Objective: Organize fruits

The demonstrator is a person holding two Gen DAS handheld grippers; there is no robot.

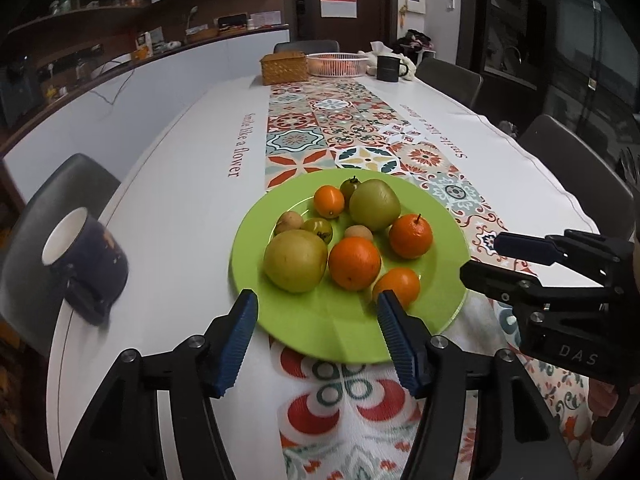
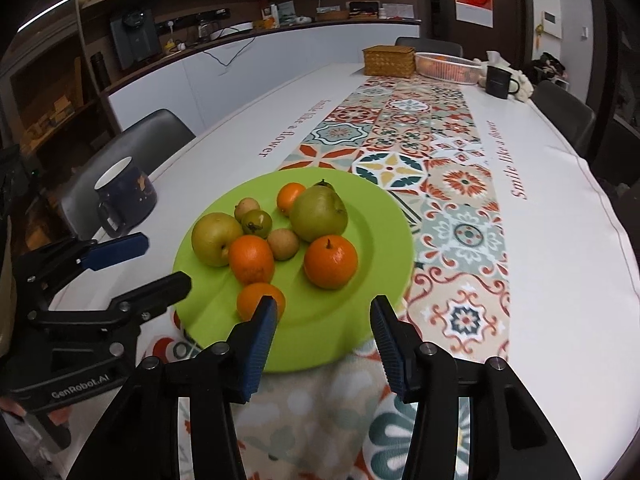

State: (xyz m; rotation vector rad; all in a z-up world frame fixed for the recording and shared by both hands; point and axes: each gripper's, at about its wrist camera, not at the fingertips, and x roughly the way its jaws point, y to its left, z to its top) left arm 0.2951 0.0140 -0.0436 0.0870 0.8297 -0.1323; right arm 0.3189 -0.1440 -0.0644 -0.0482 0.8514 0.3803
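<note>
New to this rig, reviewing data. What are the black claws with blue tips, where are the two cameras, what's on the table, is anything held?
No robot: a person holds two hand-held grippers, each with a fisheye camera looking along its fingers. One picture is from the left gripper, the other from the right gripper; each also sees the other at its edge. On the table a green plate holds oranges, pears and small fruits, with a dark mug beside it. Both grippers are open, holding nothing.
</note>
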